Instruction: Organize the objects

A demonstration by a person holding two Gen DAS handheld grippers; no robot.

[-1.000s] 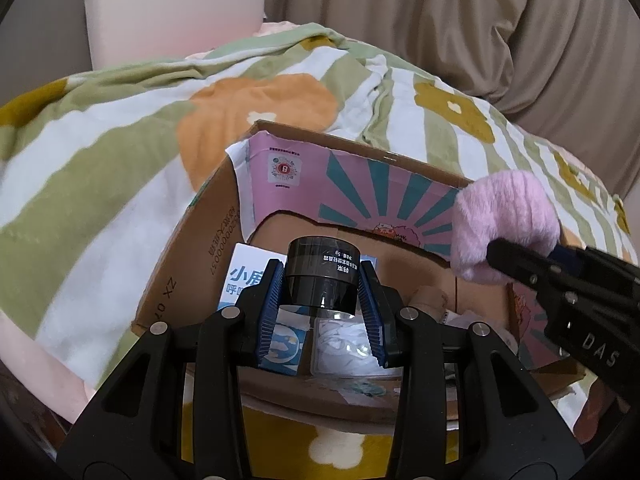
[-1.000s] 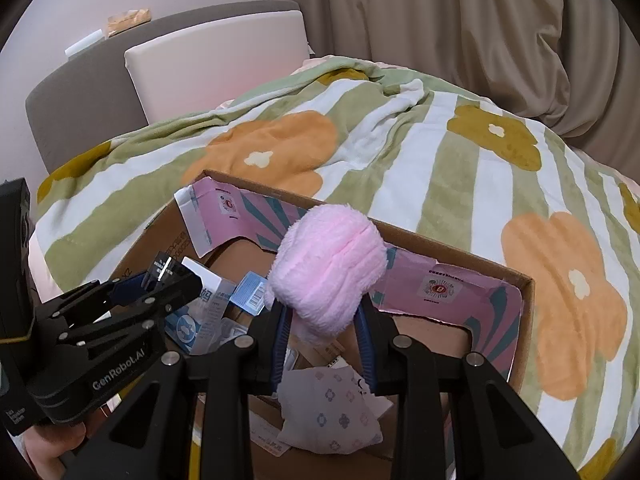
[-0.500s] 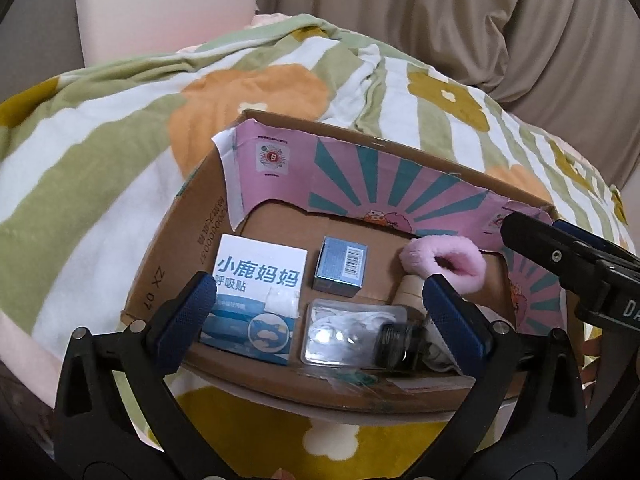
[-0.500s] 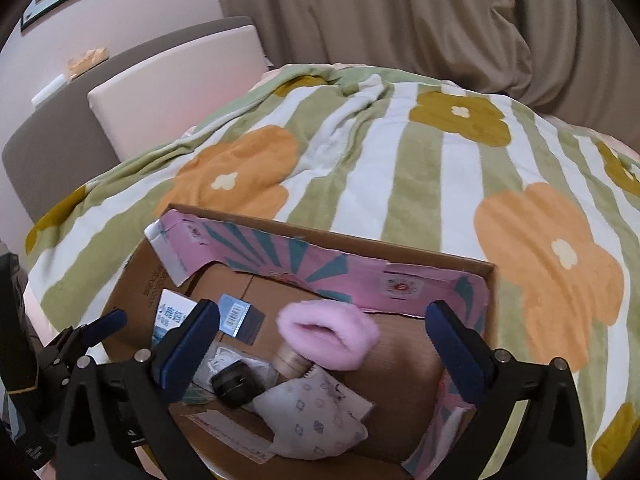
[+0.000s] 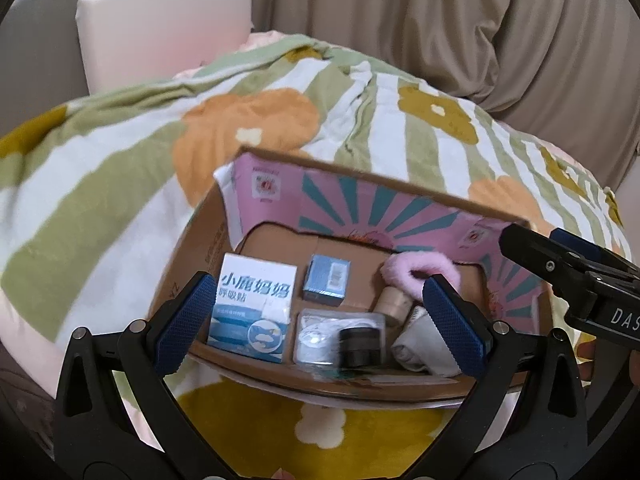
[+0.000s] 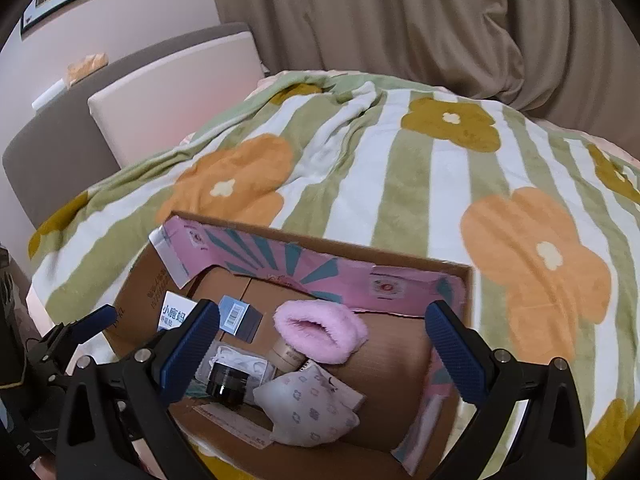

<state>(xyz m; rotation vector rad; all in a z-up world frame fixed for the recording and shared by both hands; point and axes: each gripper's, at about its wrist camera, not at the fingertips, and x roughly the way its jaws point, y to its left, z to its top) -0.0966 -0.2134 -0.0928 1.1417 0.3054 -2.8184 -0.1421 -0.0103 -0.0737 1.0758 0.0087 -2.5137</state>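
Observation:
A cardboard box (image 5: 188, 264) (image 6: 460, 276) with pink printed flaps sits on a flowered blanket. Inside lie a black jar (image 5: 360, 346) (image 6: 226, 382), a pink fluffy item (image 5: 420, 272) (image 6: 320, 330), a white-and-blue carton (image 5: 254, 306), a small blue box (image 5: 327, 282) (image 6: 240, 318), a clear packet (image 5: 316, 338), a beige tube (image 5: 394, 304) and a patterned white pouch (image 6: 308, 408). My left gripper (image 5: 316, 330) is open and empty above the box's near edge. My right gripper (image 6: 320, 356) is open and empty above the box; it also shows in the left wrist view (image 5: 568, 272).
The green, white and orange flowered blanket (image 6: 400, 168) covers the bed around the box. A cream padded headboard (image 6: 172, 88) and a brown one stand at the back left. Beige curtains (image 6: 400, 20) hang behind.
A second ago my left gripper held the black jar and my right held the pink fluffy item. Both opened and dropped them into the box, then drew back and up.

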